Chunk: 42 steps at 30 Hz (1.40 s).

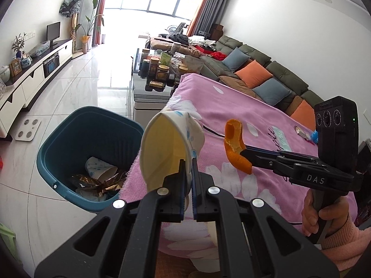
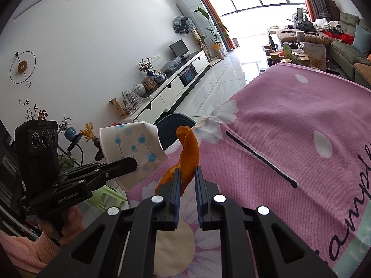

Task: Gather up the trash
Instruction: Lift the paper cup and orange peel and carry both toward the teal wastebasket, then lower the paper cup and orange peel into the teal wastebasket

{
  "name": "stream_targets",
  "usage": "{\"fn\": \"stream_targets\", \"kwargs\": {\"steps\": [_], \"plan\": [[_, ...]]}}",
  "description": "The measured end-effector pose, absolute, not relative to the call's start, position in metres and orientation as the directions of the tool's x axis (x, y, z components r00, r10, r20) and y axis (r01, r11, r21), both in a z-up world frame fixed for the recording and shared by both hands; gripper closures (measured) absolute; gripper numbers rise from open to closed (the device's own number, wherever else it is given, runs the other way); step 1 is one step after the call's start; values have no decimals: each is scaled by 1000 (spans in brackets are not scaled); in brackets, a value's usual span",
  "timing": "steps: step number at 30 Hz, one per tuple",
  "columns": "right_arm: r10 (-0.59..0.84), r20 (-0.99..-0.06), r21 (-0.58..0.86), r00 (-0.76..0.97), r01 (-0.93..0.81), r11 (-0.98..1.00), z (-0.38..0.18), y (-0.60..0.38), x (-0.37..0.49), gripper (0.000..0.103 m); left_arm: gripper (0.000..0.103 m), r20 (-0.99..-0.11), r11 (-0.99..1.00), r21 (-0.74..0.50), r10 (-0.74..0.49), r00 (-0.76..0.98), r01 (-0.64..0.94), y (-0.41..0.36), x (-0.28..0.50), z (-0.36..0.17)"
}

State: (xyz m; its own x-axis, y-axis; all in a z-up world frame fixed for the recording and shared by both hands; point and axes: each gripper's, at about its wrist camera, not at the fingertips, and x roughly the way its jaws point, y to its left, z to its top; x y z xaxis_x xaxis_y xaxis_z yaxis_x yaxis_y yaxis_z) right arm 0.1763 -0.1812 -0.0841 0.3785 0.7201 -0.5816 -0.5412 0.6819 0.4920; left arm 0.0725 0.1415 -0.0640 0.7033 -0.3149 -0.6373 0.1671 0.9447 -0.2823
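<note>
Two claws clamped: left claw (image 1: 188, 162) cup (image 1: 169, 148) mouth-up (flattened), right claw (image 2: 187, 173) peel (image 2: 189, 153) upright.

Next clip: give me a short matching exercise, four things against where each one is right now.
Things:
1. paper cup
2. orange peel
3. black stick
4. gold wrapper

Places:
A. lying on the pink blanket
B. inside the blue bin
C. pinched in the right gripper
D. pinched in the left gripper

Pairs: 1-D, 2-C, 3-A, 4-B
</note>
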Motion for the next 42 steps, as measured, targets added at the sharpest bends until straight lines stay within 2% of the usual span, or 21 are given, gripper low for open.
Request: {"fn": "stream_targets", "kwargs": {"steps": [42], "plan": [[749,-583,473,315,-618,628,-66,-128,192,92,98,-637,968,-243,-209,742,64,186,74,-61]]}}
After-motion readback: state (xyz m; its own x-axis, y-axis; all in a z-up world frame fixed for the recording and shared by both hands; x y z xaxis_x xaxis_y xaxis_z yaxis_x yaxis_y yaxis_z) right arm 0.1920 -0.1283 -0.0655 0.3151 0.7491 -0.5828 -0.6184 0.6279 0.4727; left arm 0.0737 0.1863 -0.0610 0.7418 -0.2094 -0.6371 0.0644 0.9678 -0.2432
